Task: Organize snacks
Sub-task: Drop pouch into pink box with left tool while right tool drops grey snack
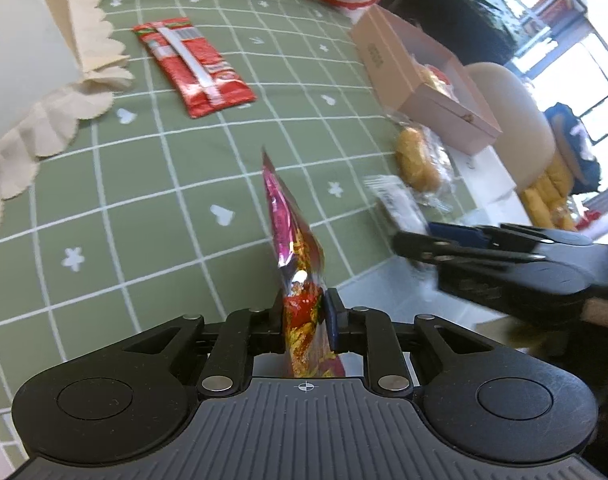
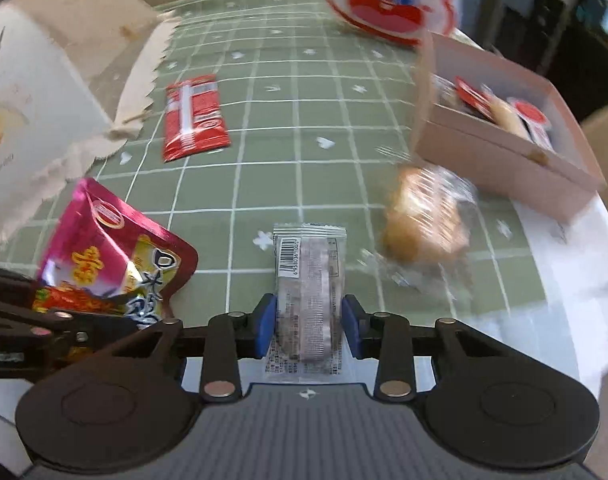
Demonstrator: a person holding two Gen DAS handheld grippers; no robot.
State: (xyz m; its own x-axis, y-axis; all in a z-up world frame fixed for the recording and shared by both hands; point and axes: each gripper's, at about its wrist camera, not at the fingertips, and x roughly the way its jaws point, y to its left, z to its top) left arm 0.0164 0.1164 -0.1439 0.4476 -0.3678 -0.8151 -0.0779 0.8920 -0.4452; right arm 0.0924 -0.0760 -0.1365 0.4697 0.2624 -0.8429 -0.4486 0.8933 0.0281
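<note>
My left gripper [image 1: 304, 320] is shut on a shiny pink and red snack pouch [image 1: 294, 240], held edge-on above the green checked tablecloth [image 1: 144, 200]; the pouch also shows in the right wrist view [image 2: 116, 264]. My right gripper [image 2: 308, 330] is shut on a clear-wrapped snack bar with a barcode [image 2: 309, 284]; this gripper shows in the left wrist view [image 1: 419, 246]. A red sachet pack [image 1: 194, 68] lies flat on the cloth [image 2: 194, 114]. A wrapped bread roll [image 2: 425, 216] lies by an open pink box [image 2: 503, 156] with snacks inside.
A red and white cartoon-face bag [image 2: 391, 4] stands at the far side. A white box [image 2: 28, 92] and frilled cream cloth [image 2: 140, 76] are at the left. The table's white edge [image 2: 563, 264] runs at the right. Chairs stand beyond.
</note>
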